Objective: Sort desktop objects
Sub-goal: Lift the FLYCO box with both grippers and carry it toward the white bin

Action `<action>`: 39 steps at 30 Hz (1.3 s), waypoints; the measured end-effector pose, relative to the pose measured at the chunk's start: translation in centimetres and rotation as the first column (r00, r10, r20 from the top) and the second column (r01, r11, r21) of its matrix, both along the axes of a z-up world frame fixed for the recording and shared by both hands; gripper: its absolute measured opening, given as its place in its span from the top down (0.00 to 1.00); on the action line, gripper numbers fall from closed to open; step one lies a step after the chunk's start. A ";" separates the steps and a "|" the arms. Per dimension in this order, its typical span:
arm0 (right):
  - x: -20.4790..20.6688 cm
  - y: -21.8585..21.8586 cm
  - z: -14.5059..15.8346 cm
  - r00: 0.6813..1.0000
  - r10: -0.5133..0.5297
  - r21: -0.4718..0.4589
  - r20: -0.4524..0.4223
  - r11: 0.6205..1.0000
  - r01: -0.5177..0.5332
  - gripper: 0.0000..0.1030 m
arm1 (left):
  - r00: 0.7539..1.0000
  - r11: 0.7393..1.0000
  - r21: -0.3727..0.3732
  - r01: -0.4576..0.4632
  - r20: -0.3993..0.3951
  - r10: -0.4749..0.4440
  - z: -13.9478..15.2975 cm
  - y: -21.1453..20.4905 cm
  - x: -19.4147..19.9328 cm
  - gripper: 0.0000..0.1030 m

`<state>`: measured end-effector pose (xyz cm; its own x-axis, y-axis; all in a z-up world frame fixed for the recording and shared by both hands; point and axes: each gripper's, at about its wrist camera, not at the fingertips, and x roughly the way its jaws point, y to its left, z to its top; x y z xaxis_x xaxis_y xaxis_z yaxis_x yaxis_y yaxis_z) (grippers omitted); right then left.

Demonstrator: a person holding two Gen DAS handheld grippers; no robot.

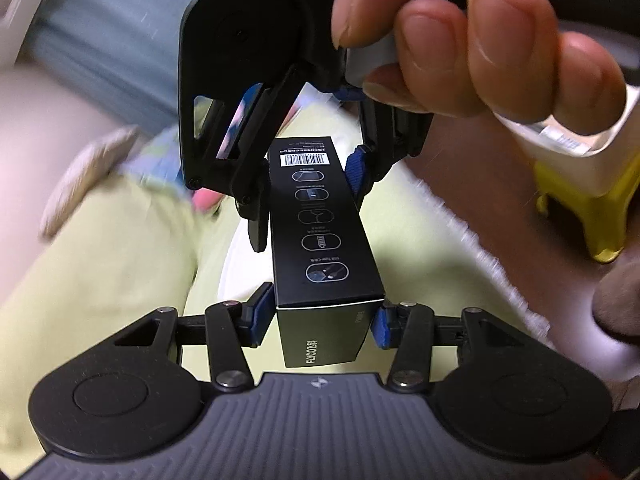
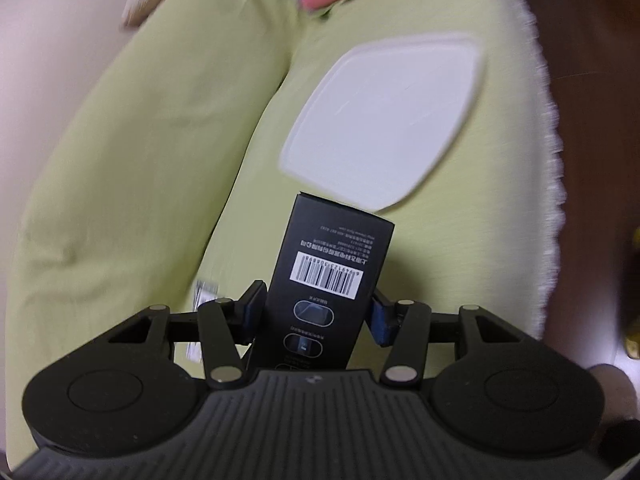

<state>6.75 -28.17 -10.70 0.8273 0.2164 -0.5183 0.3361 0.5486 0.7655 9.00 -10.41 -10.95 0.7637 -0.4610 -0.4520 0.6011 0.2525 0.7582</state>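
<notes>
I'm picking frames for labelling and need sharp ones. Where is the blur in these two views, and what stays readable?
Left wrist view: black box and both grippers sharp, green cloth streaked by motion. Right wrist view: box barcode readable, white lid smeared, edges bent by fisheye.

Left gripper [image 1: 316, 318] clamped on near end of box [image 1: 320, 232]; right gripper [image 1: 310, 184] clamped on its far end, facing the left. Bare hand [image 1: 480, 40] wrapped round right gripper's handle.
</notes>
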 end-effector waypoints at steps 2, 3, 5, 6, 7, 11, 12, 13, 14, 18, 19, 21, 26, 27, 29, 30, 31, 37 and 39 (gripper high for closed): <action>-2.4 -1.5 0.2 0.998 -0.060 0.007 0.009 0.998 0.060 0.54 | 0.998 0.998 0.006 0.065 0.012 -0.065 0.2 -1.1 -0.9 0.48; -3.6 -2.2 0.3 0.996 -0.089 0.012 0.012 0.996 0.089 0.54 | 0.995 0.995 0.010 0.096 0.018 -0.096 0.3 -1.7 -1.3 0.48; -5.9 -3.9 0.3 0.990 -0.141 0.025 0.018 0.990 0.141 0.54 | 0.989 0.989 0.020 0.148 0.029 -0.148 0.6 -3.8 -2.4 0.48; -7.0 -4.6 0.3 0.986 -0.164 0.029 0.020 0.986 0.163 0.54 | 0.984 0.985 0.025 0.172 0.034 -0.172 1.1 -7.1 -3.6 0.48; -8.1 -5.1 0.4 0.983 -0.184 0.031 0.023 0.983 0.183 0.54 | 0.980 0.980 0.030 0.195 0.039 -0.196 0.3 -10.2 -4.0 0.48; -11.7 -7.3 0.5 0.968 -0.252 0.028 0.019 0.967 0.251 0.54 | 0.960 0.962 0.040 0.271 0.056 -0.273 -7.2 -16.7 -2.2 0.48; -12.4 -7.9 0.5 0.963 -0.269 0.026 0.019 0.963 0.268 0.54 | 0.955 0.957 0.042 0.288 0.059 -0.290 -8.2 -18.4 -4.0 0.48; -13.2 -8.3 0.5 0.959 -0.284 0.020 0.019 0.959 0.284 0.54 | 0.951 0.952 0.040 0.302 0.060 -0.304 -7.9 -20.0 -8.3 0.48; -13.9 -8.8 0.5 0.955 -0.297 0.015 0.017 0.955 0.297 0.54 | 0.946 0.948 0.039 0.316 0.059 -0.317 -8.0 -20.9 -9.9 0.48; -16.7 -11.1 0.0 0.937 -0.349 0.015 0.004 0.937 0.349 0.54 | 0.922 0.923 0.047 0.382 0.056 -0.384 -7.8 -22.9 -14.2 0.48; -17.6 -11.7 -0.2 0.932 -0.362 0.020 -0.001 0.932 0.362 0.54 | 0.913 0.915 0.051 0.401 0.054 -0.403 -7.3 -23.1 -14.6 0.48; -19.1 -12.8 -0.4 0.921 -0.390 0.023 -0.013 0.920 0.390 0.54 | 0.896 0.897 0.059 0.438 0.050 -0.441 -6.3 -23.2 -15.3 0.48; -22.1 -15.0 -1.1 0.884 -0.467 0.020 -0.027 0.884 0.467 0.54 | 0.850 0.850 0.070 0.521 0.039 -0.525 -5.7 -25.2 -16.5 0.48; -22.5 -15.3 -1.3 0.877 -0.479 0.022 -0.032 0.877 0.480 0.54 | 0.841 0.841 0.070 0.537 0.036 -0.540 -5.8 -25.7 -16.6 0.48; -23.4 -16.0 -1.6 0.866 -0.499 0.025 -0.041 0.866 0.500 0.54 | 0.820 0.820 0.066 0.569 0.026 -0.571 -5.5 -26.3 -16.2 0.48; -23.8 -16.4 -1.9 0.860 -0.508 0.027 -0.046 0.860 0.509 0.54 | 0.810 0.809 0.065 0.584 0.020 -0.586 -5.9 -27.0 -16.0 0.48; -24.3 -16.7 -2.2 0.855 -0.516 0.028 -0.052 0.855 0.517 0.54 | 0.800 0.799 0.067 0.598 0.017 -0.600 -6.8 -28.2 -15.7 0.48; -26.8 -18.9 -4.0 0.821 -0.566 0.052 -0.072 0.820 0.570 0.54 | 0.725 0.724 0.071 0.686 0.017 -0.689 -8.0 -30.2 -16.4 0.47; -27.8 -19.5 -4.6 0.811 -0.579 0.052 -0.084 0.810 0.583 0.54 | 0.698 0.698 0.052 0.714 0.013 -0.716 -8.5 -30.7 -16.4 0.47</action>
<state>-21.04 -47.70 -15.28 0.7781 -0.2560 -0.5736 0.6214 0.1802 0.7625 -7.35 -41.13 -19.42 0.2252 -0.8560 -0.4654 0.5646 -0.2746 0.7783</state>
